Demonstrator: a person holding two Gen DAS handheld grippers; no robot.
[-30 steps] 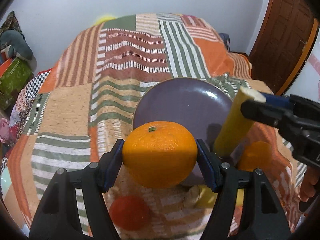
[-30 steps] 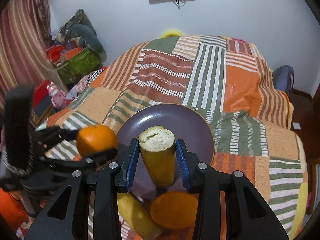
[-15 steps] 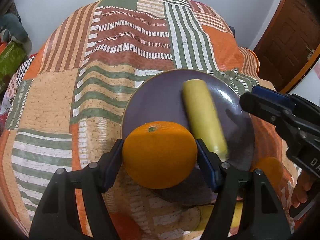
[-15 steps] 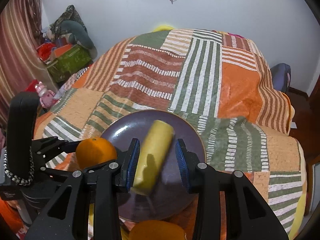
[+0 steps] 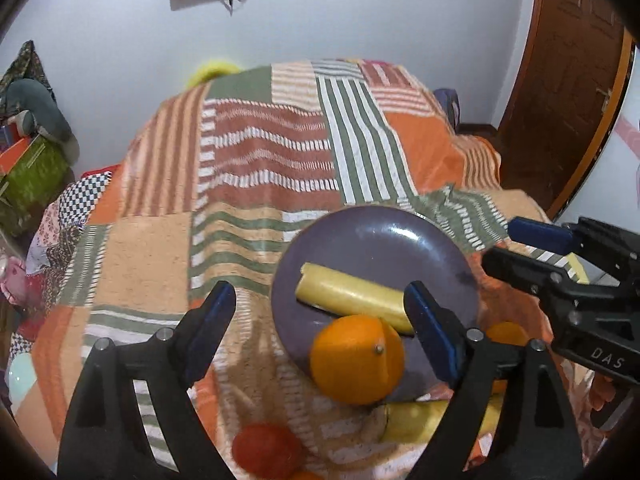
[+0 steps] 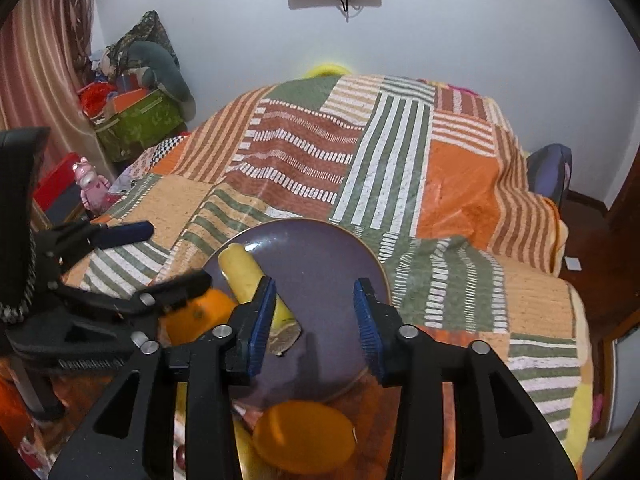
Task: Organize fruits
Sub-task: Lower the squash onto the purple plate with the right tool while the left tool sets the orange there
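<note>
Left gripper (image 5: 320,312) fingers spread, empty; orange (image 5: 357,360) just below them on plate (image 5: 376,236), touching banana (image 5: 352,295); right gripper (image 6: 314,320) fingers open too; fruit likely gathered on plate; more beside it.

Purple plate (image 5: 376,240), glossy, w/ pale yellow banana piece (image 5: 352,295) & bright orange orange (image 5: 352,364) seen on it. Blanket (image 5: 256,184) is patchworked: orange, green-white stripes, rust w/ white dashes, tan. Black grippers w/ blue pads (image 5: 430,336) are shown. Red fruit (image 5: 266,450) spotted low; wall (image 6: 460,28) pale lilac-white, door (image 5: 560,80) brown.
</note>
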